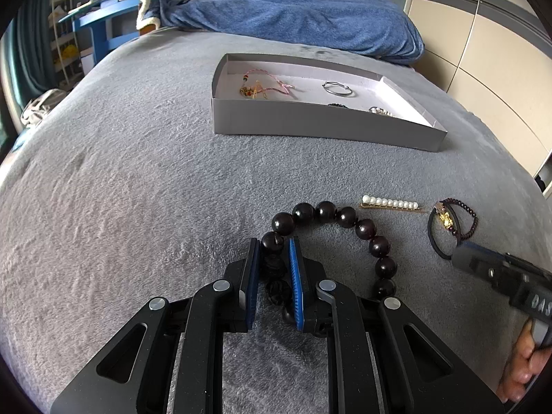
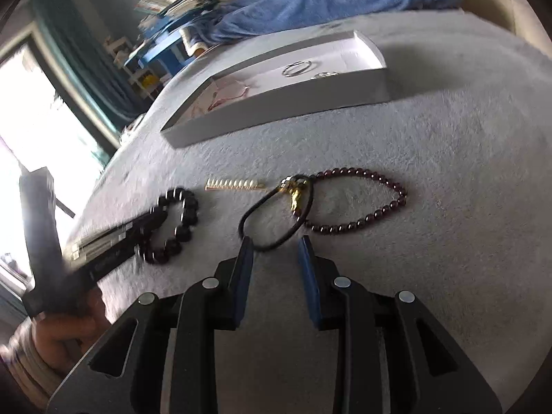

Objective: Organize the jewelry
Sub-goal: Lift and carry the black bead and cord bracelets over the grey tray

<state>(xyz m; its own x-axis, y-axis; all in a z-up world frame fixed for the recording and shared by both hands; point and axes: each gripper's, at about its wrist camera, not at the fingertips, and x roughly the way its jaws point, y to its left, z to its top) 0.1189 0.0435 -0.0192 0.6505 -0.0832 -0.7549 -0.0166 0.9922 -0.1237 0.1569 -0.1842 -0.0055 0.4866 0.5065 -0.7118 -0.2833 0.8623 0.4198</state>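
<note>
My left gripper is shut on the near-left beads of a large dark bead bracelet that lies on the grey bed cover; it also shows in the right wrist view. My right gripper is open, its fingertips at the near loop of a black hair tie with a gold charm. The tie overlaps a small-bead dark bracelet. A pearl hair clip lies between the two bracelets. A grey box farther back holds a pink cord, a silver bangle and other small pieces.
A blue blanket lies bunched behind the box. A blue desk with papers stands beyond the bed at left. A wardrobe is at right. A bright window is at left in the right wrist view.
</note>
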